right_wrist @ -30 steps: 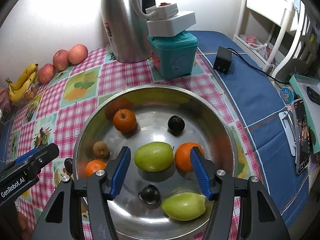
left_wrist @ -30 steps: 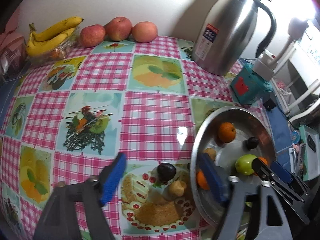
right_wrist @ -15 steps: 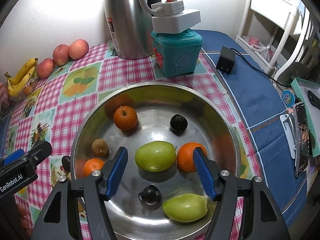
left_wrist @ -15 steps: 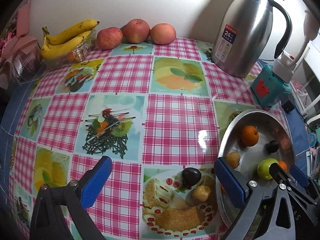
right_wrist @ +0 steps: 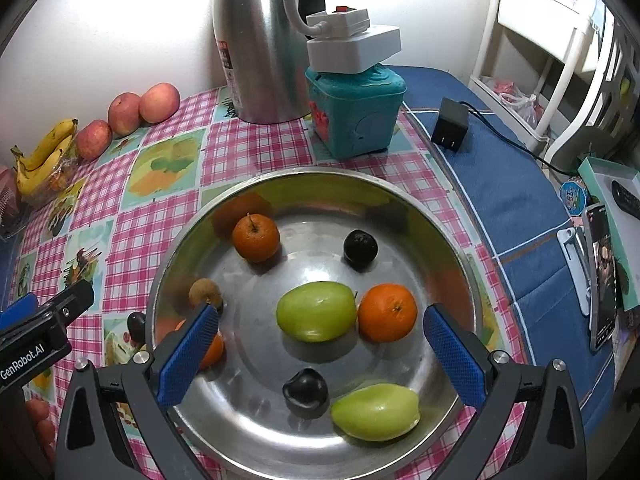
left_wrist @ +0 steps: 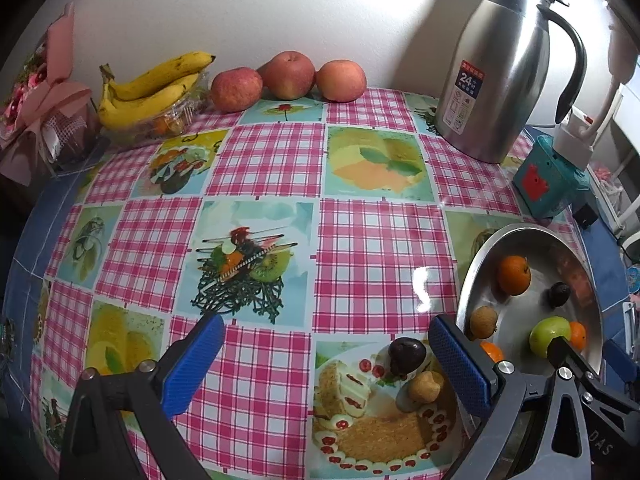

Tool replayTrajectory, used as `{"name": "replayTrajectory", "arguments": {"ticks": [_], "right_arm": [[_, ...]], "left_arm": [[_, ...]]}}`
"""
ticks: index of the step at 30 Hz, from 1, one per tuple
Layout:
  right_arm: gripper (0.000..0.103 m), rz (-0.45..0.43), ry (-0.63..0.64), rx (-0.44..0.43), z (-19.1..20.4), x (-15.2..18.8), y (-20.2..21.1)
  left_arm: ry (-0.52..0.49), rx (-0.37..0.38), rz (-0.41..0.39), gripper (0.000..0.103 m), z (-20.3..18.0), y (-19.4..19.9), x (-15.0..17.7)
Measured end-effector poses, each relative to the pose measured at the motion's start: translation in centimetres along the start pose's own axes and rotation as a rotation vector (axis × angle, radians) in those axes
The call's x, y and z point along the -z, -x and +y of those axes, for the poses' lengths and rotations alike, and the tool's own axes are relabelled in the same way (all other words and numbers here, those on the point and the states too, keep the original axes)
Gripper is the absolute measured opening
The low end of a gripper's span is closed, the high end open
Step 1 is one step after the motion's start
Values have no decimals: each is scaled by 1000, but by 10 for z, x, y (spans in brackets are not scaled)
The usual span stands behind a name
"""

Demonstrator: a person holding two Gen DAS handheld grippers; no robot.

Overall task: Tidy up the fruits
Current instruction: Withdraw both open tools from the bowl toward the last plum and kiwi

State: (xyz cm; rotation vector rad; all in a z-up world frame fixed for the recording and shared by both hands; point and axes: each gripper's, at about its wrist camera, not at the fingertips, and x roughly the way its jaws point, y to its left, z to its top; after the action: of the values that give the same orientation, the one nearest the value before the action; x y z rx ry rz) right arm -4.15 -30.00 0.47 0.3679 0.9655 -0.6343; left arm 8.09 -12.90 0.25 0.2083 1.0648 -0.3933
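A steel bowl (right_wrist: pixel 404 200) holds two oranges (right_wrist: pixel 256 238), two green fruits (right_wrist: pixel 316 311), two dark plums (right_wrist: pixel 360 248), a brown longan (right_wrist: pixel 205 292) and a third orange under my left finger. My right gripper (right_wrist: pixel 320 356) is open and empty above the bowl. In the left wrist view the bowl (left_wrist: pixel 466 280) is at the right. A dark plum (left_wrist: pixel 407 354) and a brown fruit (left_wrist: pixel 426 387) lie on the cloth beside it. My left gripper (left_wrist: pixel 324 364) is open and empty above the table, with those two fruits just inside its right finger.
Bananas (left_wrist: pixel 156 88) and three apples (left_wrist: pixel 288 74) sit along the back wall. A steel kettle (left_wrist: pixel 496 76) and a teal box (left_wrist: pixel 550 184) with a white power strip stand behind the bowl. A phone (right_wrist: pixel 602 276) and a charger (right_wrist: pixel 450 128) lie on the blue cloth.
My left gripper has pulled back and risen, so more of the table shows. Both grippers have opened wider. The fruits have not moved.
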Motion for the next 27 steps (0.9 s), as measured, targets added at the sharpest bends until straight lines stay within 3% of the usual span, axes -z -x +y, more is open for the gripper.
{"name": "replayTrajectory", "arguments": {"ticks": [12, 21, 27], "right_arm": [[102, -19, -12, -59, 24, 17, 23], [102, 18, -59, -85, 39, 30, 35], [102, 27, -43, -80, 45, 29, 34]], "left_arm": [[53, 22, -40, 103, 35, 18, 10], [111, 86, 7, 103, 44, 8, 17], [87, 179, 69, 103, 32, -14, 16]]}}
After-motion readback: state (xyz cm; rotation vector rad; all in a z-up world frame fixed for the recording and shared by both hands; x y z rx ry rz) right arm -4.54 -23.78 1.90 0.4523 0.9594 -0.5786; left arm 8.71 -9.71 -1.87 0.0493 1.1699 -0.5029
